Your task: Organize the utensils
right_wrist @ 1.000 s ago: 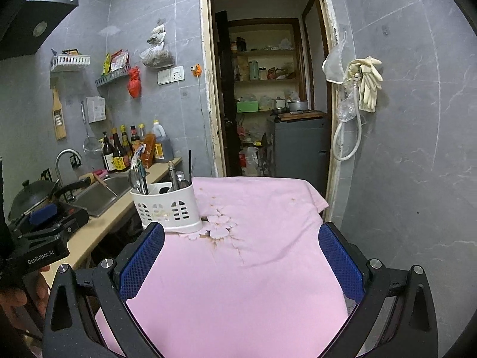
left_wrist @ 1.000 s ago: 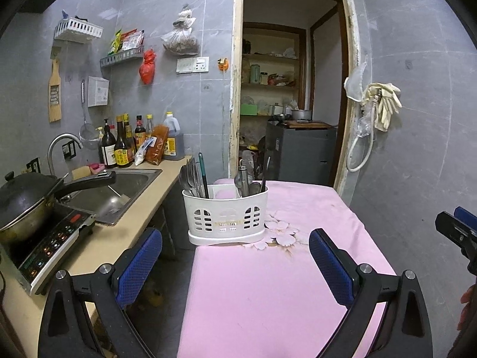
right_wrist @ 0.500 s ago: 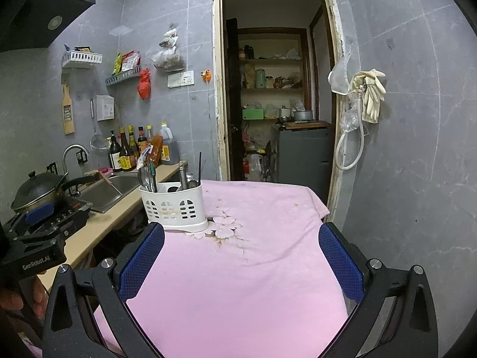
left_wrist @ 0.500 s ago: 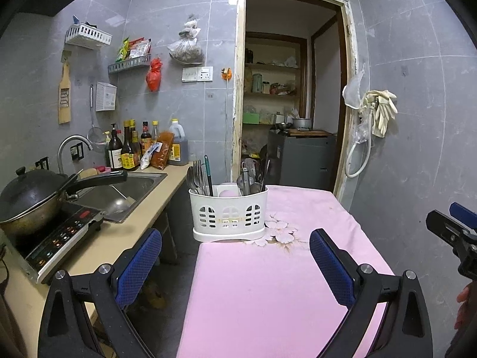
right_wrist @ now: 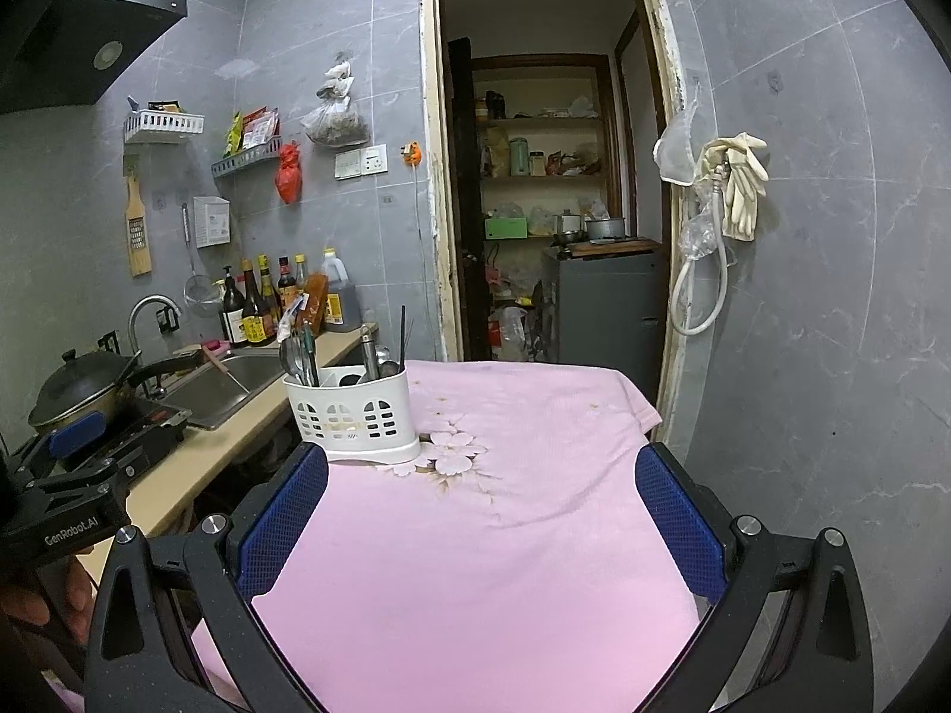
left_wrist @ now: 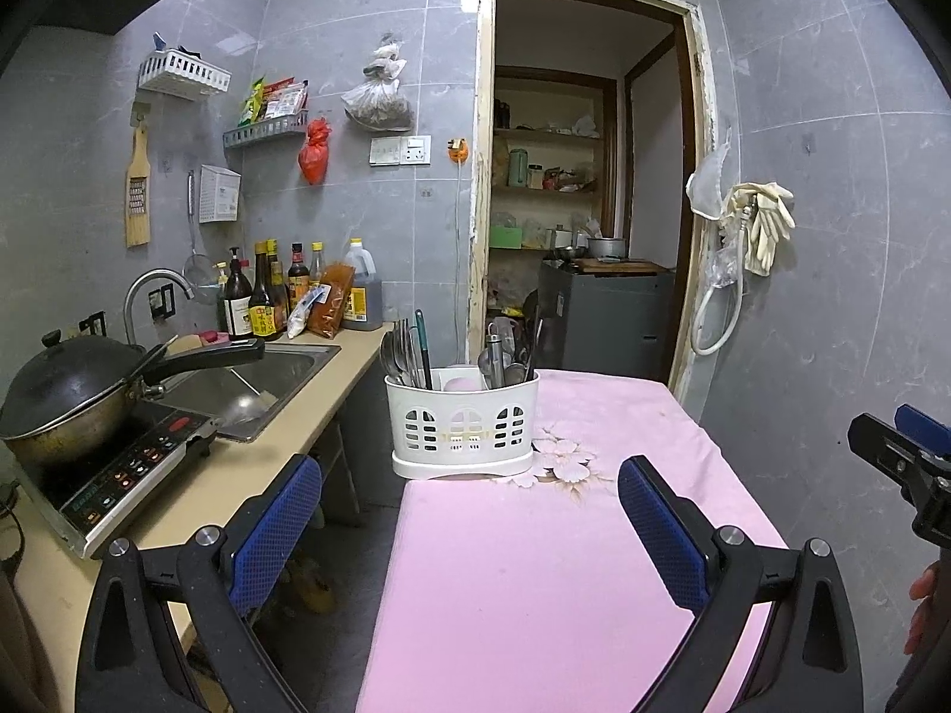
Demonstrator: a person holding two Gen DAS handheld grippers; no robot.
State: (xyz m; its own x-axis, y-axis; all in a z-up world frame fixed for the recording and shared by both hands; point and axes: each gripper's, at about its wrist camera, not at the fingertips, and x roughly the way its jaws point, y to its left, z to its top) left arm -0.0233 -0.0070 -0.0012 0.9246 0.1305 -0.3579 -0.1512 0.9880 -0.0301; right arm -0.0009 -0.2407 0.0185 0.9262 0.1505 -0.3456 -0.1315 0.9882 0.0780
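Observation:
A white slotted utensil caddy (left_wrist: 462,425) stands at the far left of the pink-clothed table (left_wrist: 535,564); it also shows in the right wrist view (right_wrist: 350,416). Spoons and a green-handled tool (left_wrist: 410,350) stand in its left compartment, metal utensils (left_wrist: 505,356) in its right. My left gripper (left_wrist: 469,511) is open and empty, held back from the caddy above the table's near left edge. My right gripper (right_wrist: 481,505) is open and empty over the table's middle, the caddy ahead to its left.
A counter (left_wrist: 196,493) runs along the left with an induction hob and black wok (left_wrist: 65,392), a sink (left_wrist: 261,374) and sauce bottles (left_wrist: 267,297). An open doorway (left_wrist: 582,208) lies behind the table. The tiled wall with hanging gloves (left_wrist: 761,220) is at the right.
Both grippers have lifted and pulled back a little, so the caddy sits lower and smaller in both views. Both stay open and empty.

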